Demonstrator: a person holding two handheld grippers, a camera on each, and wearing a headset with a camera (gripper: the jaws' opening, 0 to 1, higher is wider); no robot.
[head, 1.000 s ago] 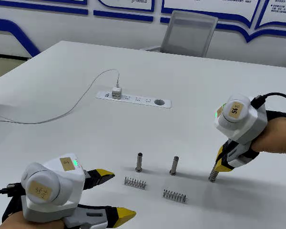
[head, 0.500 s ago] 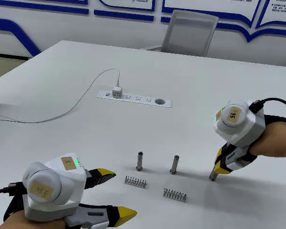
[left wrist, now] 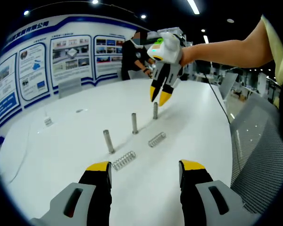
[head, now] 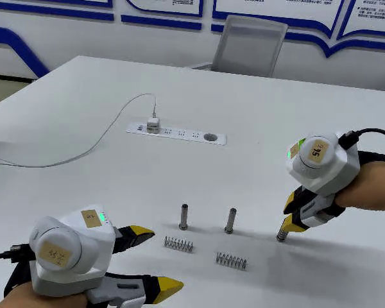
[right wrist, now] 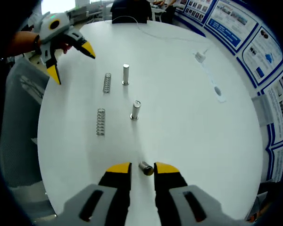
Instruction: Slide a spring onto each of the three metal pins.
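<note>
Left tool [left wrist: 146,166] gapes wide, empty; right tool [head: 288,214], labelled "15", sits slightly parted around the spring-wrapped pin [head: 282,233]. Two springs [head: 178,244] lie near two bare pins [head: 183,216] on the desk [head: 83,128]; power strip [head: 176,133] behind

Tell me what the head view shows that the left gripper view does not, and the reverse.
Head view adds the white, labelled body of the left gripper. Left gripper view adds a person standing beyond the table and a mesh chair back. Both share two bare pins, two springs lying flat, and the right gripper with open tongs at the third pin, which wears a spring.
</note>
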